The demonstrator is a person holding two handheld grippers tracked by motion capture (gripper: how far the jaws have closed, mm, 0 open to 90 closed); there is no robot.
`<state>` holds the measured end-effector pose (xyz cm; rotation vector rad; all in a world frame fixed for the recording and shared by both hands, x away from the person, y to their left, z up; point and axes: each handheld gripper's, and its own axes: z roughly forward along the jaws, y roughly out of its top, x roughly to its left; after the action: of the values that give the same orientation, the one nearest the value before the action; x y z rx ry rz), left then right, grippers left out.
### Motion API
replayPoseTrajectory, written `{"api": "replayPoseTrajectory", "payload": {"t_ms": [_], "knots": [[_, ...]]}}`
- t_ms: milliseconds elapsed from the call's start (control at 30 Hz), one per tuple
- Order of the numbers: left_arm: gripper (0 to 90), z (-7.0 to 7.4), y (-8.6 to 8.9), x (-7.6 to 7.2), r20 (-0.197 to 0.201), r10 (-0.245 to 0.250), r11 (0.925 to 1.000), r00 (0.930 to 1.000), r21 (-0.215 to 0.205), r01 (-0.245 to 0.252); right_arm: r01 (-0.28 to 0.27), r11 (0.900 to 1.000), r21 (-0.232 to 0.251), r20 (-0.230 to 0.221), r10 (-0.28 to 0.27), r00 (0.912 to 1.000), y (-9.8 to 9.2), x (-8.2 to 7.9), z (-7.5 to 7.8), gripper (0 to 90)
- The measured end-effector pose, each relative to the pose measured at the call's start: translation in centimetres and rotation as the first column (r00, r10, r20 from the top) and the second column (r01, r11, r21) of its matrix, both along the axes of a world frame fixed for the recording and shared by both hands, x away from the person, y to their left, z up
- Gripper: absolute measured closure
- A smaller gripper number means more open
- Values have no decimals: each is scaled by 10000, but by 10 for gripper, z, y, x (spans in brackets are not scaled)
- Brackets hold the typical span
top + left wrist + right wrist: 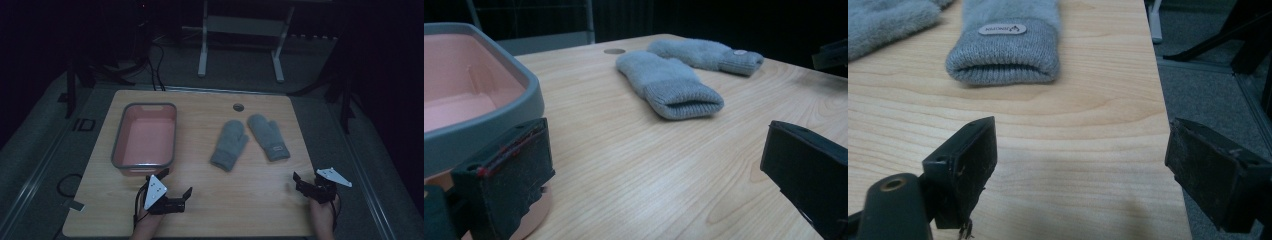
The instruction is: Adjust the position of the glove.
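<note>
Both grippers, left gripper [176, 194] and right gripper [306, 181], hover released and empty at the table's [250, 210] near edge. Two grey mittens [250, 139] lie right of the pink tub [145, 137]. Likely the start: next, reach forward for a mitten.

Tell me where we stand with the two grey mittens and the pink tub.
Nothing looks done: the pink plastic tub with the grey rim is empty. Both grey knitted mittens lie flat on the wooden table. Nothing is in hand: the left gripper and right gripper are open near the front edge. Probably left: both mittens into the tub.
</note>
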<state>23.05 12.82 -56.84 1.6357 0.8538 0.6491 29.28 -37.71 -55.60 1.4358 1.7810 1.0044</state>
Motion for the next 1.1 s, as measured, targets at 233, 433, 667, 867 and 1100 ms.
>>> {"api": "replayPoseTrajectory", "payload": {"t_ms": [233, 433, 667, 867, 1100], "knots": [[7, 0, 2, 0, -70, -175, 9998, 9998, 22, 175, -477, 9989, -25, -352, 476, 9982, 1, 3, 7, 137], [7, 3, 10, -3, -113, -192, 9992, 9998, -354, 188, -827, 9965, -88, -642, 819, 9946, 6, 9, 18, 140], [7, 3, 11, -5, -260, -91, 10000, 9996, -42, 90, -1384, 9903, 132, -383, 1388, 9896, 12, 18, 44, 133], [7, 3, 6, -5, -232, -296, 9995, 9993, 91, 298, -2368, 9715, -78, -814, 2354, 9685, 27, 34, 68, 139], [7, 3, 3, -6, -385, -372, 9993, 9986, 22, 373, -3136, 9491, -291, -644, 3113, 9481, 50, 50, 84, 129]]}}
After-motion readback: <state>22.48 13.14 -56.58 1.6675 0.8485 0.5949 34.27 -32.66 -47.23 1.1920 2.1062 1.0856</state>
